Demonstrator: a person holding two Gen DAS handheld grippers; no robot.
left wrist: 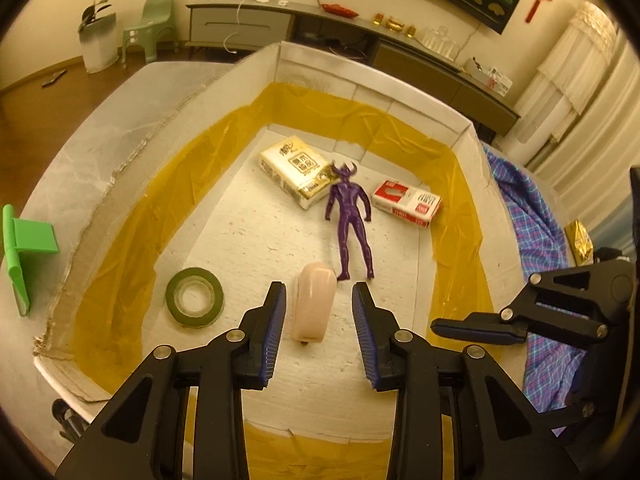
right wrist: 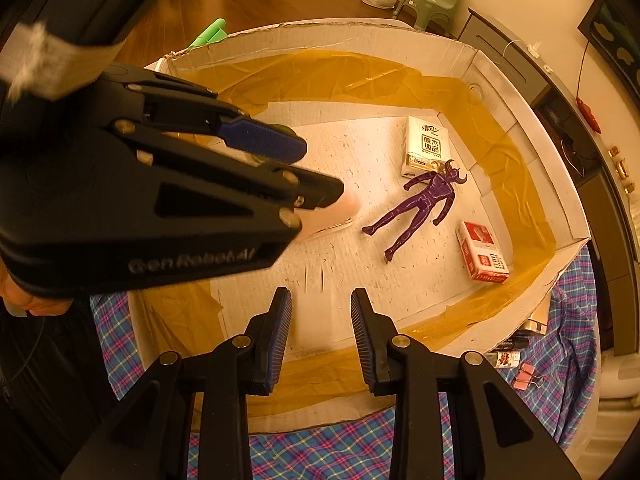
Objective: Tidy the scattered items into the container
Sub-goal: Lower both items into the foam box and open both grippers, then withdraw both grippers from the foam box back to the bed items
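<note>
1. Container: a shallow cardboard box (left wrist: 120, 168), its inner walls lined with yellow tape, stands on a surface partly covered by a blue plaid cloth (left wrist: 532, 216). Already lying on its floor are a tissue pack (left wrist: 294, 172), a purple horned figure (left wrist: 352, 220), a red-and-white small box (left wrist: 406, 202) and a green tape roll (left wrist: 195, 297).

2. Left gripper (left wrist: 319, 332): the jaws stand apart with a pale pink oblong object (left wrist: 313, 304) between them. The object lies on the box floor; the blue pads flank it, the left-hand one close beside it, the other clear with a gap showing (so released, not held).

3. Key relation: the pink object's long axis runs roughly along the line the left gripper points, its rounded end toward the figure's feet, just short of touching them. The left gripper is directly over it; the right gripper is well off to the side.

4. Right gripper (right wrist: 321, 320): partly open and empty, hovering over the box's near edge and bare floor.

5. Outstanding items: beyond the box wall, a gold packet (left wrist: 580, 240), a pink binder clip (right wrist: 527, 374) and small tubes (right wrist: 506, 354) rest on the cloth, nearer the right gripper. A green plastic piece (left wrist: 24, 248) lies outside the opposite wall, nearer the left.
</note>
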